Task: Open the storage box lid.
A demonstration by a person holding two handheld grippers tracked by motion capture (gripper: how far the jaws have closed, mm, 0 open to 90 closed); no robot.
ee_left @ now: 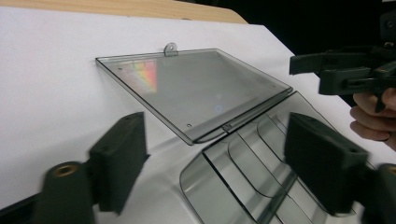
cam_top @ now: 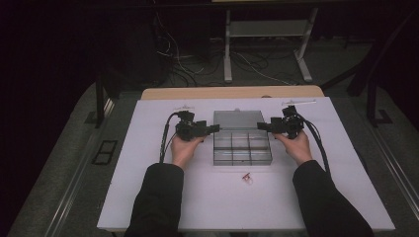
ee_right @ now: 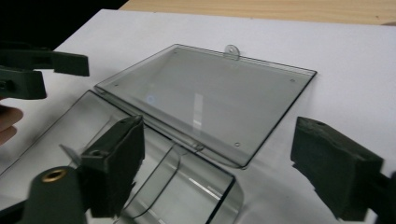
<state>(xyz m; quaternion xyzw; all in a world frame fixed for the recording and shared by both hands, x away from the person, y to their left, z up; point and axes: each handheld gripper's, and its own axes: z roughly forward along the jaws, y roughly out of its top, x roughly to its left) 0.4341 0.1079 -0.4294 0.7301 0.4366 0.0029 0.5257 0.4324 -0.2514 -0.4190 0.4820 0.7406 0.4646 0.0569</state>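
Note:
A clear plastic compartment box (cam_top: 241, 161) lies open on the white board, its lid (cam_top: 237, 118) folded back flat behind it. My left gripper (cam_top: 216, 129) is at the box's left back corner and points right. My right gripper (cam_top: 259, 126) is at the right back corner and points left. Both stand open with nothing between their pads. In the left gripper view, my left gripper (ee_left: 219, 158) frames the hinge, with the lid (ee_left: 196, 88) ahead and the divided tray (ee_left: 243, 172) below. The right gripper view has my right gripper (ee_right: 224, 163) over the lid (ee_right: 205, 98) and tray (ee_right: 187, 186).
A small red and white item (cam_top: 247, 177) lies on the white board (cam_top: 148, 197) in front of the box. A tan table edge (cam_top: 232, 92) runs behind the board. Cables and a metal stand (cam_top: 267, 29) are on the dark floor beyond.

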